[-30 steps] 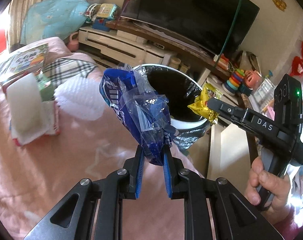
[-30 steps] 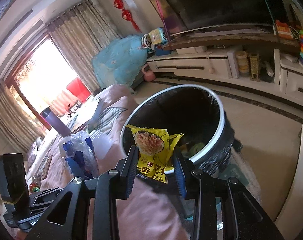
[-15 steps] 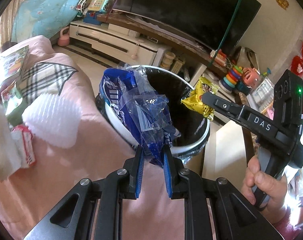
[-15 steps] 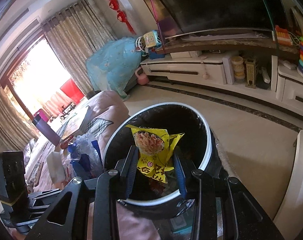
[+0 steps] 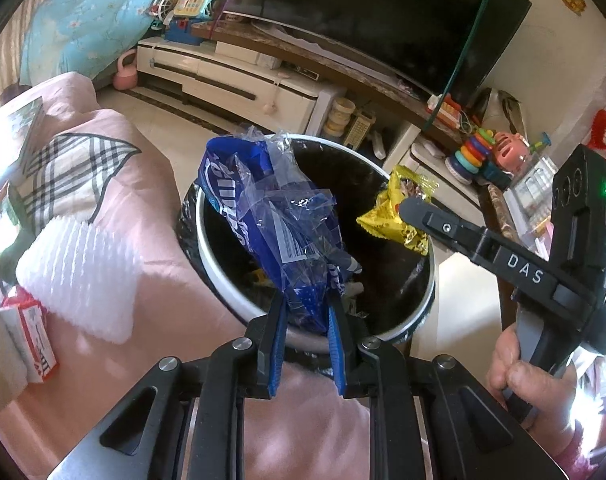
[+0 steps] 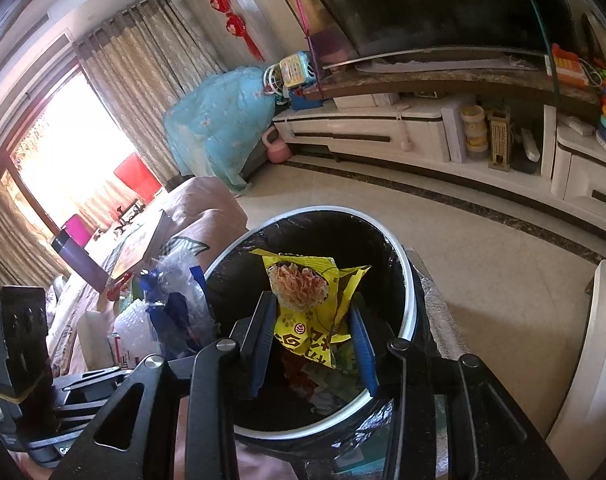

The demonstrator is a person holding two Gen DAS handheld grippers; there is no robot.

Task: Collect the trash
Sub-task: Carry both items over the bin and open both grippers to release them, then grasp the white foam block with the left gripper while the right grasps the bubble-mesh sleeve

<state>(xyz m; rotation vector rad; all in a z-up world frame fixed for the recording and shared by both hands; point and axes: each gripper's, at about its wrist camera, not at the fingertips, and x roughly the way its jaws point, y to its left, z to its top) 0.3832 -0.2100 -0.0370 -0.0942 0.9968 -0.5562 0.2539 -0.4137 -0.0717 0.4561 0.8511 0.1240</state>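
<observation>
My left gripper [image 5: 306, 312] is shut on a crumpled blue and clear plastic wrapper [image 5: 271, 216] and holds it over the near rim of a round bin [image 5: 239, 280] with a black liner. My right gripper [image 6: 313, 312] is shut on a yellow snack packet [image 6: 307, 304] and holds it over the bin's opening [image 6: 407, 280]. The right gripper also shows in the left wrist view [image 5: 407, 208], with the yellow packet [image 5: 395, 216] at its tip above the bin's right side. The blue wrapper shows at left in the right wrist view [image 6: 175, 308]. Trash lies in the bin's bottom.
A table under a pink cloth [image 5: 103, 360] adjoins the bin at left, with white foam wrap [image 5: 83, 276], a red and white box [image 5: 31, 340] and a plaid cloth [image 5: 75, 168]. A TV cabinet [image 5: 239, 84] stands behind, toys [image 5: 479, 156] at right.
Both grippers have moved forward over the bin with their wrappers held. The bin now lies directly beneath them and its contents show.
</observation>
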